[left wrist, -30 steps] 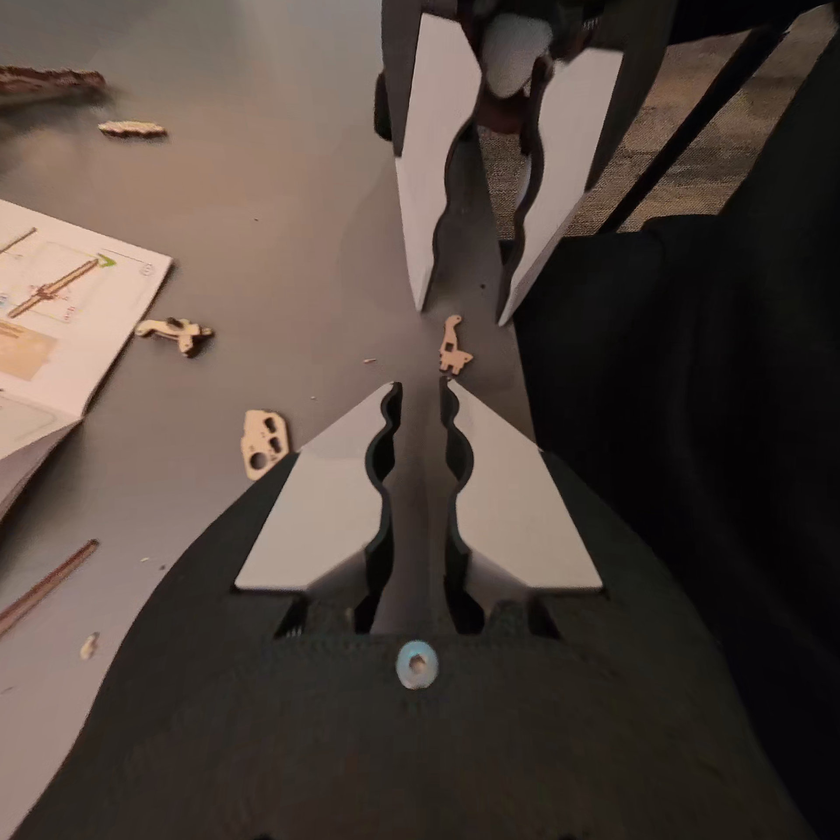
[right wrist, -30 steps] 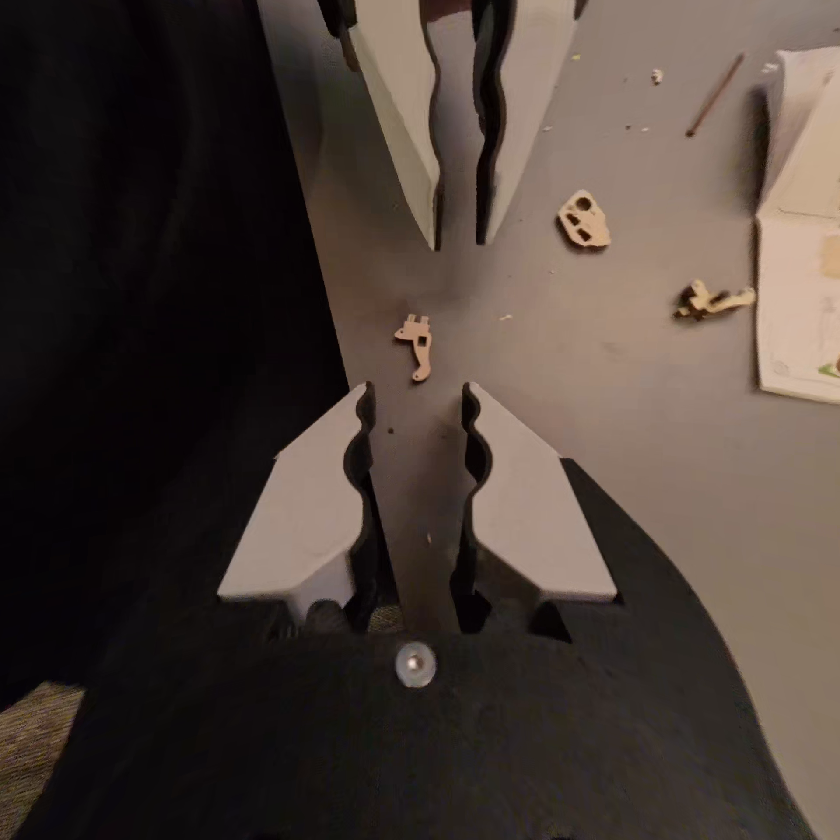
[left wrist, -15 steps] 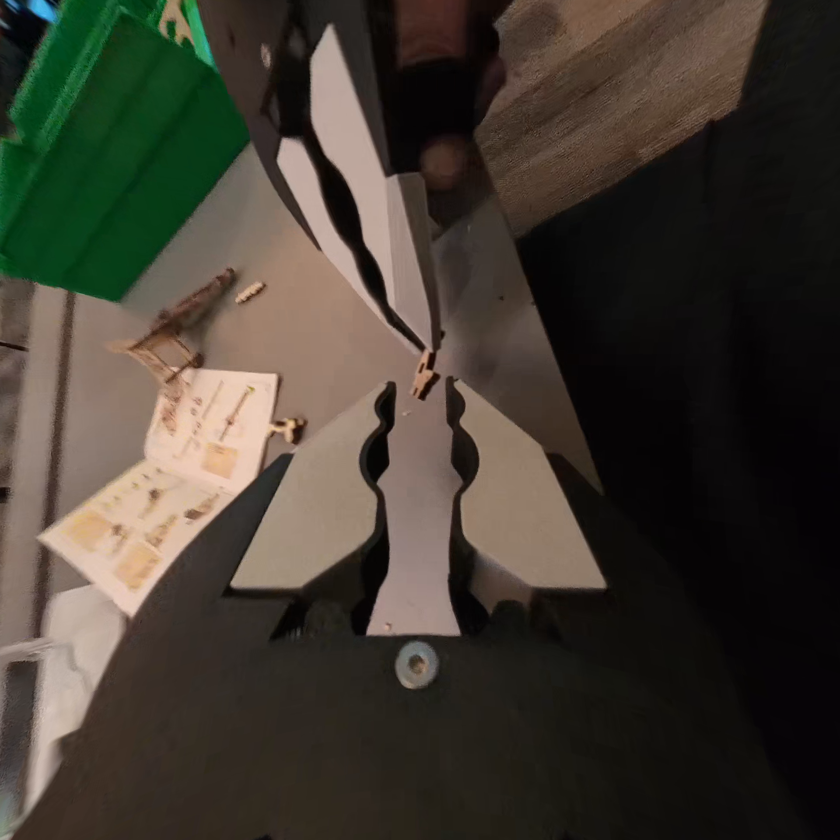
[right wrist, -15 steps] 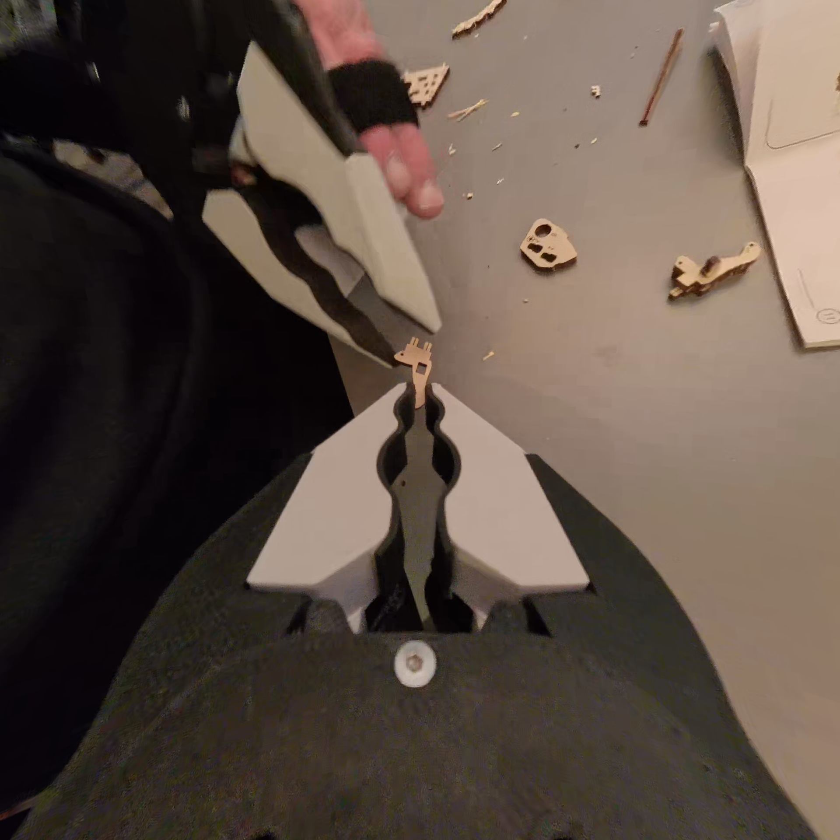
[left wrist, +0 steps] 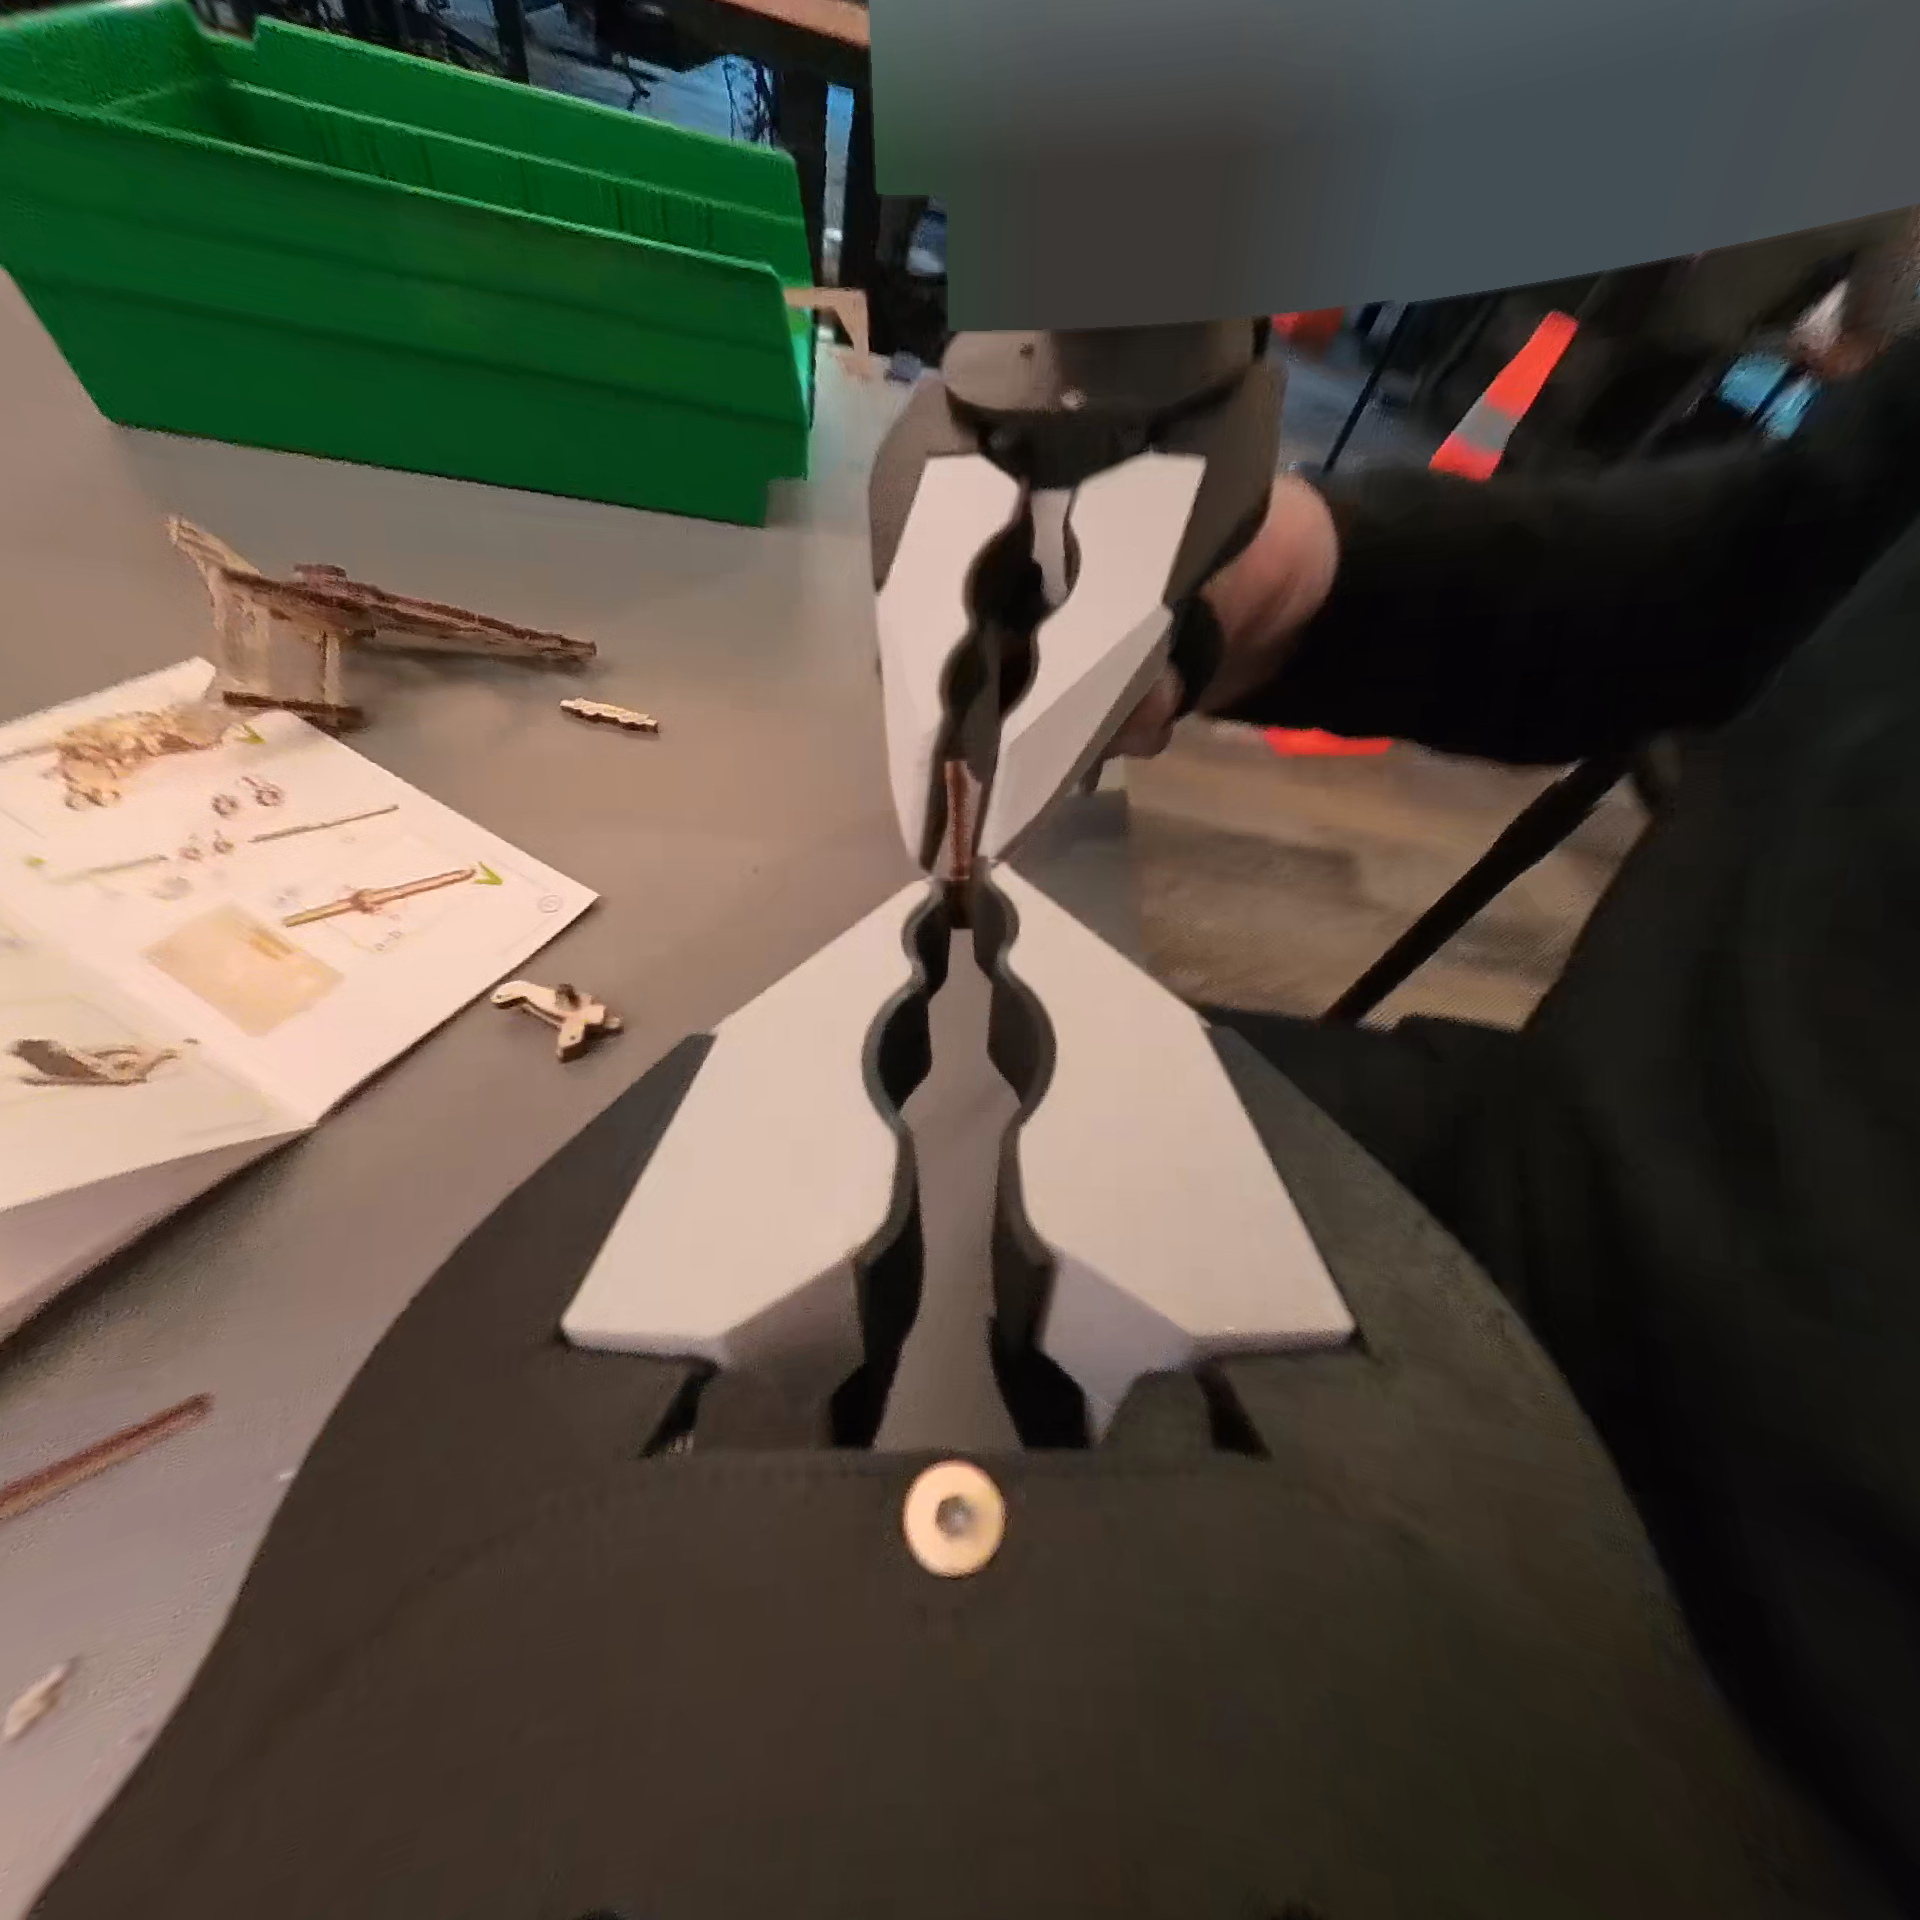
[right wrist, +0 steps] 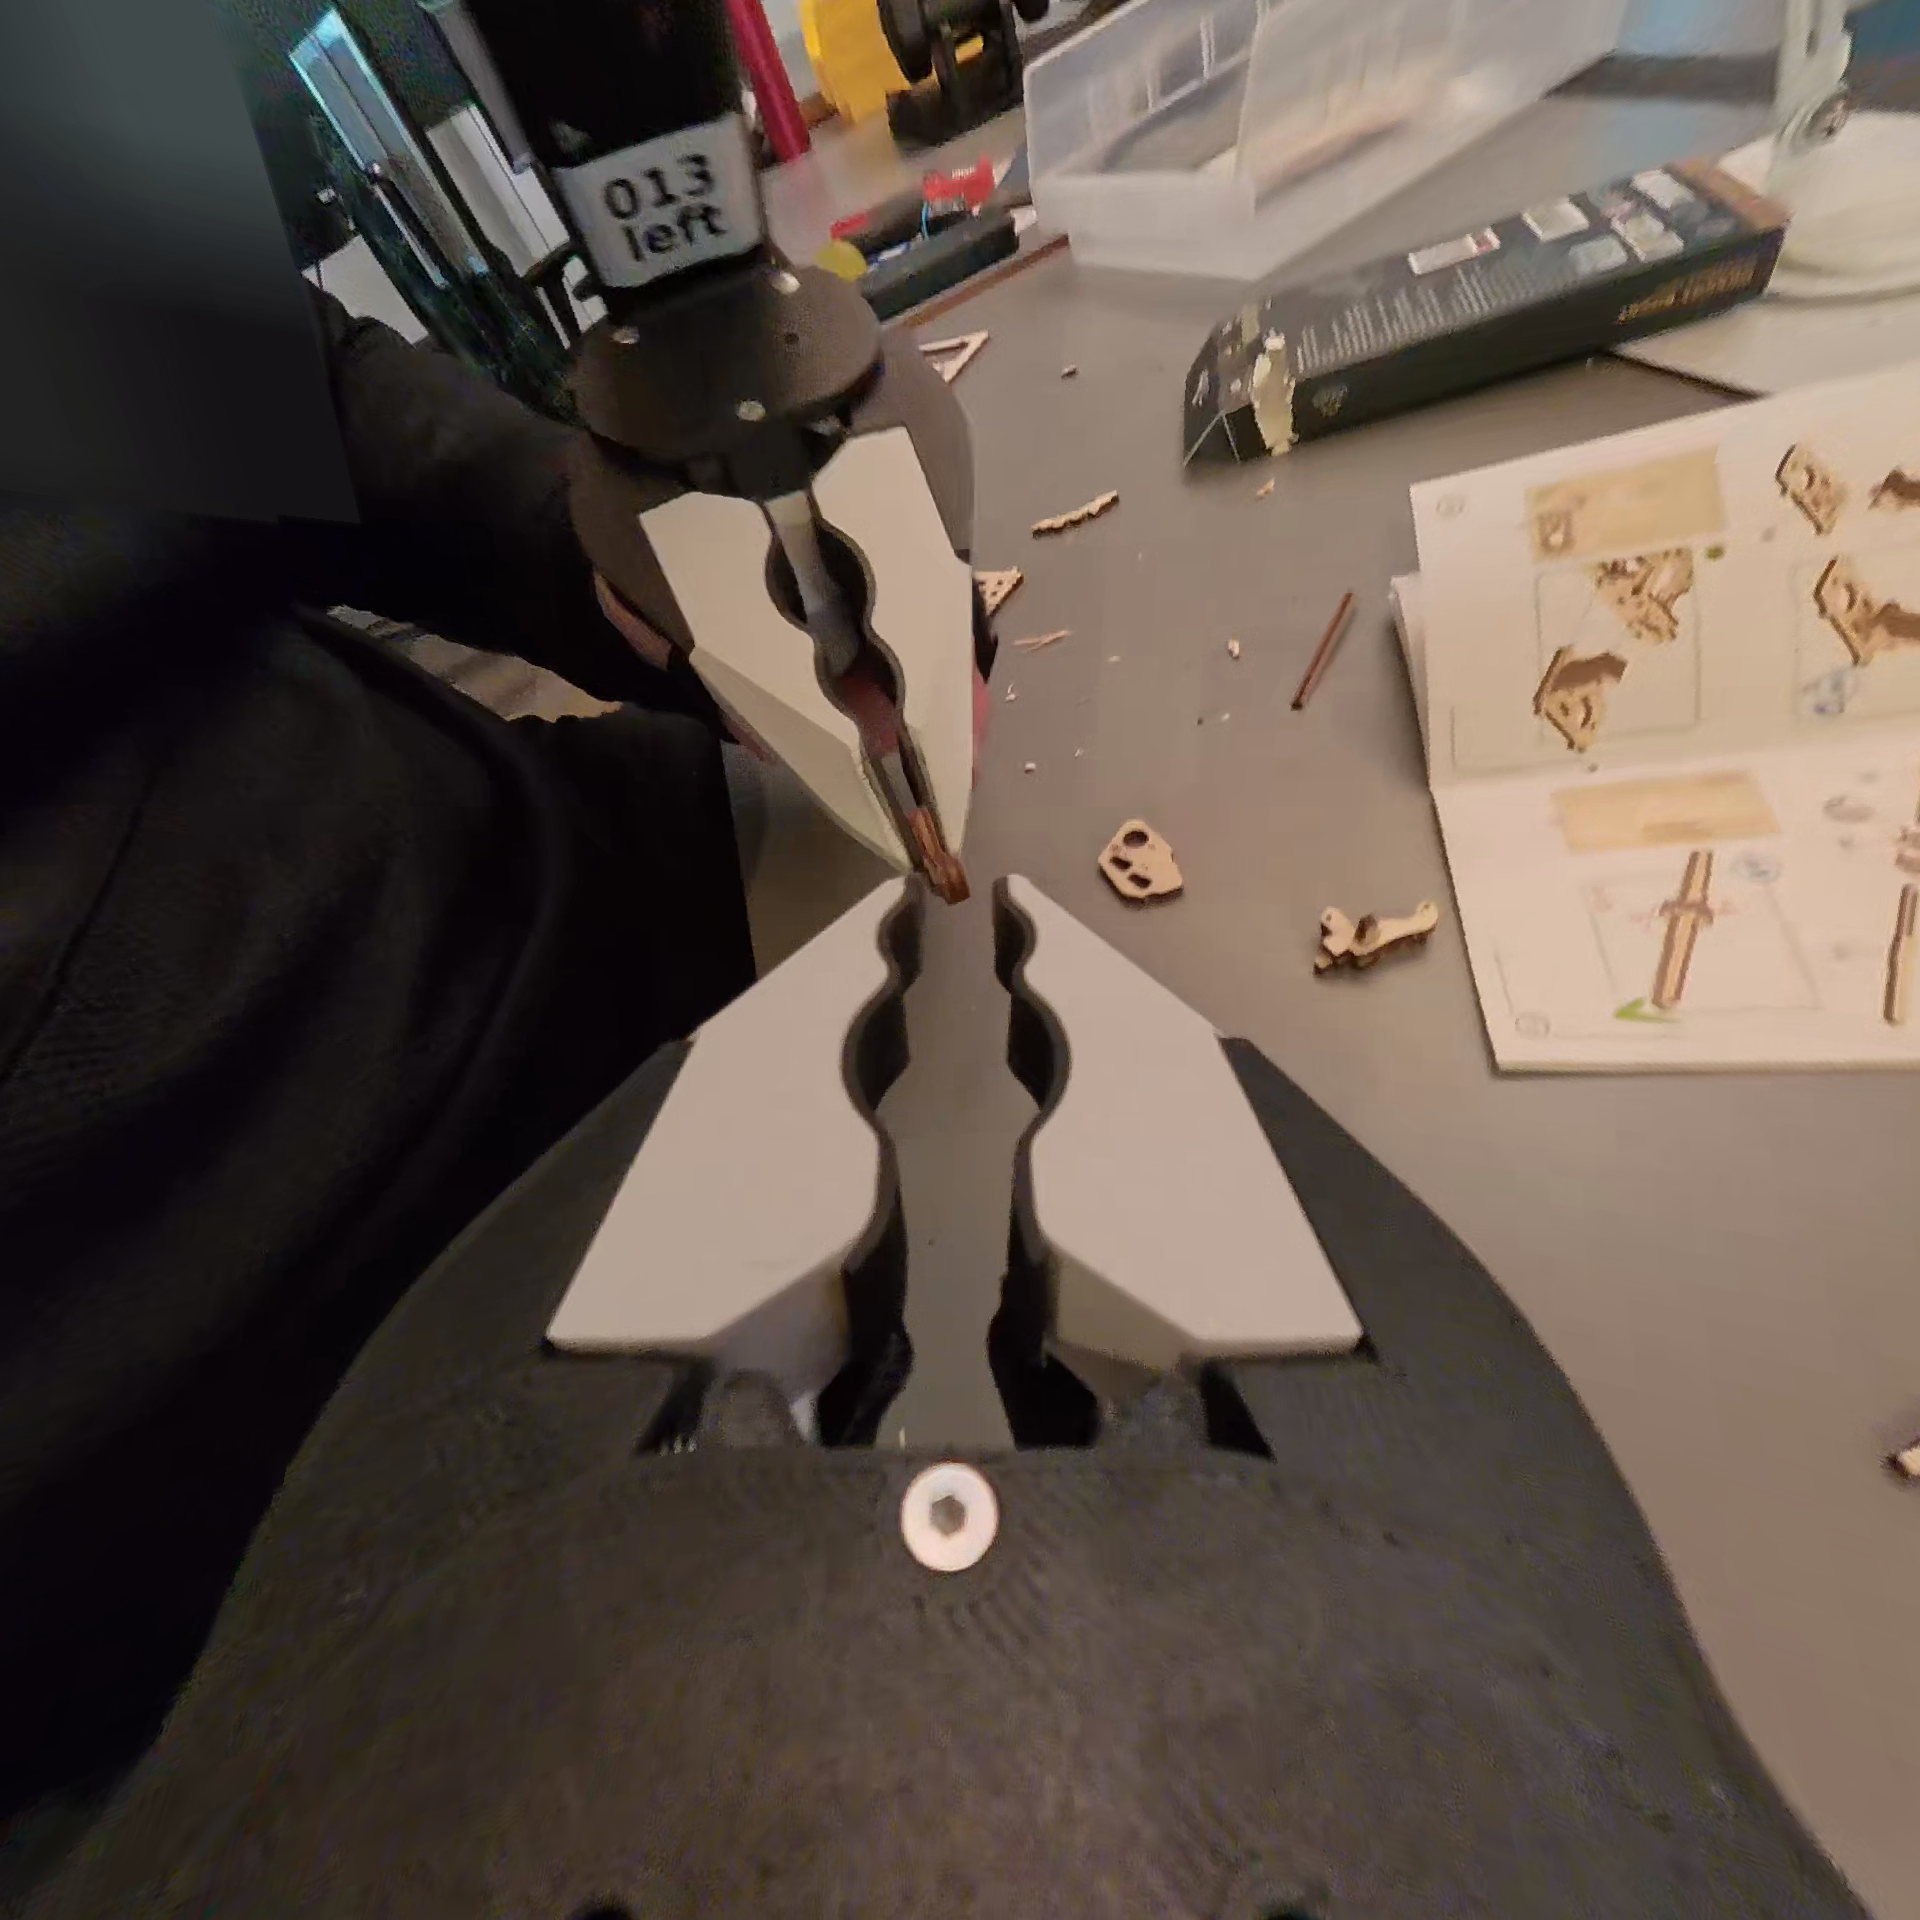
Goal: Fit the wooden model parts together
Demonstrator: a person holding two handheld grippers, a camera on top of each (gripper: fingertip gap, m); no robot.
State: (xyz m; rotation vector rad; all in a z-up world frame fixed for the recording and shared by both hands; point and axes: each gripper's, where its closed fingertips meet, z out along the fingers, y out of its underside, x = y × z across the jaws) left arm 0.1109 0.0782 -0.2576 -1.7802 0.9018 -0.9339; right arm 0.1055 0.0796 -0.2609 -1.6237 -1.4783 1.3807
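A small flat wooden part [right wrist: 935, 868] is held edge-on between the fingertips of my left gripper [right wrist: 930, 852], above the grey table [right wrist: 1299, 1299] near its edge. In the left wrist view the left gripper [left wrist: 956, 896] is shut on that part [left wrist: 961, 821], which sticks up between the tips of the right gripper [left wrist: 954, 854]. My right gripper [right wrist: 958, 883] faces the left one tip to tip, its jaws parted, and the part's end sits just at its gap. A rounded part with holes [right wrist: 1141, 860] and an arm-shaped part [right wrist: 1371, 933] lie on the table.
An open instruction booklet [right wrist: 1683, 779] lies beside the parts. A half-built wooden model [left wrist: 343, 623] and green bins [left wrist: 416, 260] stand farther back. A dark box [right wrist: 1486, 291], a clear plastic case [right wrist: 1247, 156], a thin stick [right wrist: 1322, 649] and wood scraps are there too. My left and right fingertips are right by each other.
The right gripper picked the small part off the table and lifted it. The left gripper has closed on it, the right one has opened, and both have tilted up from the table.
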